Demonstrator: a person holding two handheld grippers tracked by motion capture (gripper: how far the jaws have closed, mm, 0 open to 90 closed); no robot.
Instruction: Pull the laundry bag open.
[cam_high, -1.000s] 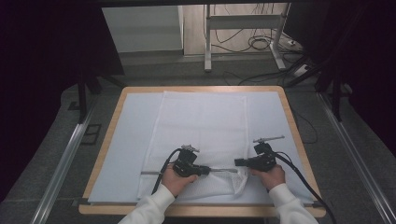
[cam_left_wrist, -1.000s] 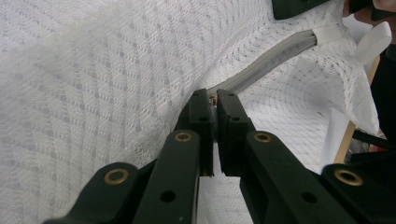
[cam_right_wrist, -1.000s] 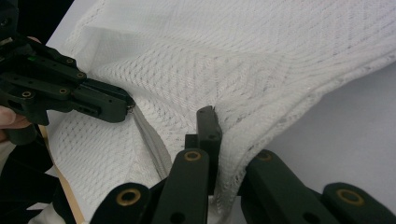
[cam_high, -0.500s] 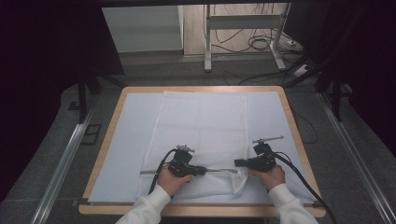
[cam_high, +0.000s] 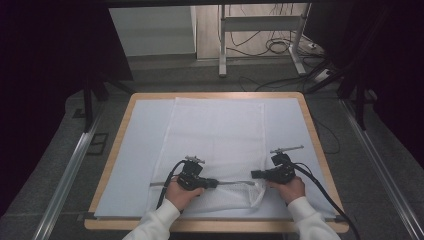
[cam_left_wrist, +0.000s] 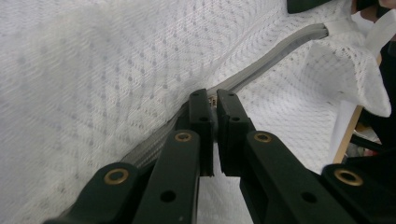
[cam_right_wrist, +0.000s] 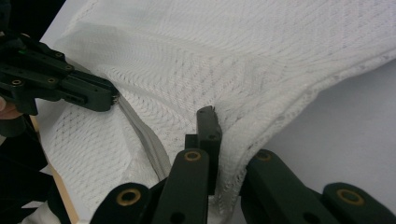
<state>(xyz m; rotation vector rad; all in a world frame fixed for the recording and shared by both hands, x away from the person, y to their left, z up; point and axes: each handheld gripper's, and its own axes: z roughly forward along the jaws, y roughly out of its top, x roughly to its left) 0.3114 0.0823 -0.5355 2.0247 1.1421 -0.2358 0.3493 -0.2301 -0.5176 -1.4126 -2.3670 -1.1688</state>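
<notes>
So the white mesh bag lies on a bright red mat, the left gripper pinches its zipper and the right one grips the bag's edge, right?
Not quite: the mat is pale blue, not red, as the high view shows. The rest holds: the left gripper is shut on the zipper of the white mesh bag, and the right gripper clamps the bag's edge.

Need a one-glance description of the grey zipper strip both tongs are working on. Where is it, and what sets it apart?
Start at the wooden table with its pale blue mat. A white mesh bag lies down the middle of it. Near the bag's front end a thin grey zipper runs crosswise between the left tongs and the right tongs: the one grey line on white netting.
</notes>
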